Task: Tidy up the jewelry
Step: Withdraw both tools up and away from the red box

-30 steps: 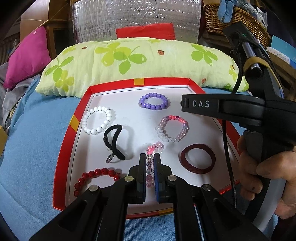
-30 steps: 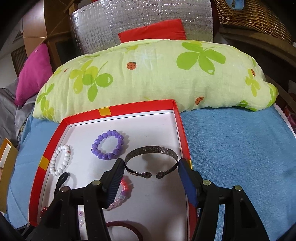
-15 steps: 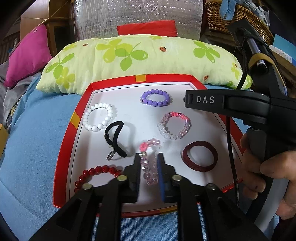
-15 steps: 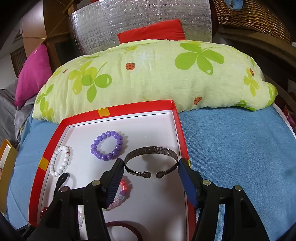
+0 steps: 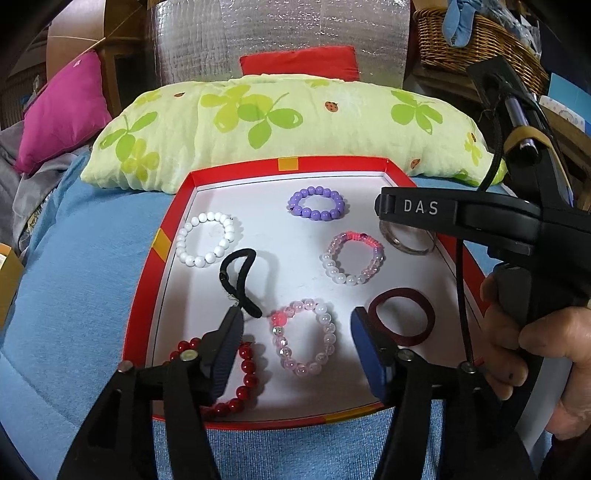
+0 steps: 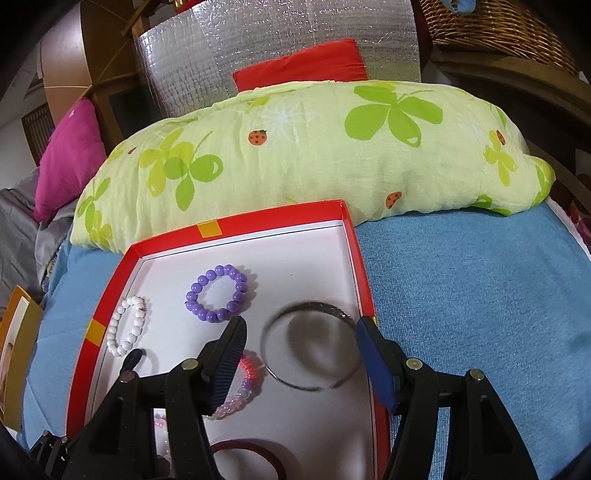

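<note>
A: Left gripper (image 5: 297, 345) status?
B: Jaws spread wide, gripping nothing. The clear-and-pink beaded bracelet (image 5: 303, 338) lies flat between them on the floor of the red-rimmed white tray (image 5: 168, 236), touching neither pad.

A: Right gripper (image 6: 301, 354)?
B: Also spread wide, empty. The thin silver metal bangle (image 6: 312, 345) lies in the tray just beyond and between the pads, blurred in the right wrist view. Can't tell if it's touching the tray's right wall.

A: Count in the tray, near to far?
B: Eight items, one of each. Near edge: red bead bracelet (image 5: 236, 376), partly under the left gripper's left finger. Then the clear-and-pink one, and a dark maroon flat ring (image 5: 402, 316) to its right. Mid-tray: black elastic hair tie (image 5: 240, 284), and a pink-and-pearl beaded bracelet (image 5: 352, 257). Further: white bead bracelet (image 5: 205, 239) by the tray's left wall, the bangle by the right wall. Farthest: purple bead bracelet (image 5: 317, 203).

A: Obstructions?
B: In the left wrist view the right gripper's black arm, marked DAS, covers most of the bangle.

A: Surroundings?
B: Tray sits on a blue fabric surface (image 6: 461, 280). Behind its far edge, a yellow-green clover-print pillow (image 6: 295, 147); beyond that, one red cushion (image 6: 301, 64), one magenta cushion (image 5: 62, 110), a silver foil panel (image 5: 280, 33), a wicker basket (image 5: 469, 40).
</note>
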Action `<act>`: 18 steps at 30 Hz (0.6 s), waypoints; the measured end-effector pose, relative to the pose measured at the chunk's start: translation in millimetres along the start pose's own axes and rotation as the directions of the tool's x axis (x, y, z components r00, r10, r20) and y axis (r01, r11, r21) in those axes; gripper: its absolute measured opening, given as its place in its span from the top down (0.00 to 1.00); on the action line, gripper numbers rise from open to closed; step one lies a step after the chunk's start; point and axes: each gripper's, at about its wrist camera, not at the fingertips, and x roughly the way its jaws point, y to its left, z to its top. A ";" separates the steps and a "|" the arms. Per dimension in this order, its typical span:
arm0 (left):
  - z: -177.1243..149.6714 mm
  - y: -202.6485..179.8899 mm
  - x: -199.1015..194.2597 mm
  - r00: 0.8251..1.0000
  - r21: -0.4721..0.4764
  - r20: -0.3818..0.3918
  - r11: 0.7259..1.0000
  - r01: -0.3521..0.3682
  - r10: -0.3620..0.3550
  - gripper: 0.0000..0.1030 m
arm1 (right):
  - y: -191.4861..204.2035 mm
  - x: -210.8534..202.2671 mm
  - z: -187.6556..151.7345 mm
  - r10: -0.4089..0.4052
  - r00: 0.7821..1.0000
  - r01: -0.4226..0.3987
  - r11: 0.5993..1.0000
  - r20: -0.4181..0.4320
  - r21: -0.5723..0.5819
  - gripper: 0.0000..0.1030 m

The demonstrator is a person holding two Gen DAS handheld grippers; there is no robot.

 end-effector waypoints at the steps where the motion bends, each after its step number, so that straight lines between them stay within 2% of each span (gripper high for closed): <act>1: 0.1 0.3 -0.6 1.000 -0.001 0.002 1.000 -0.003 0.003 0.35 | 0.0 0.0 -0.1 -0.001 1.000 0.001 1.000 -0.001 0.000 0.36; 18: 5.5 21.4 -13.5 0.998 -0.045 -0.003 0.997 -0.066 0.066 0.25 | 2.9 -9.4 -3.1 -0.020 1.000 0.020 1.000 0.006 -0.001 0.36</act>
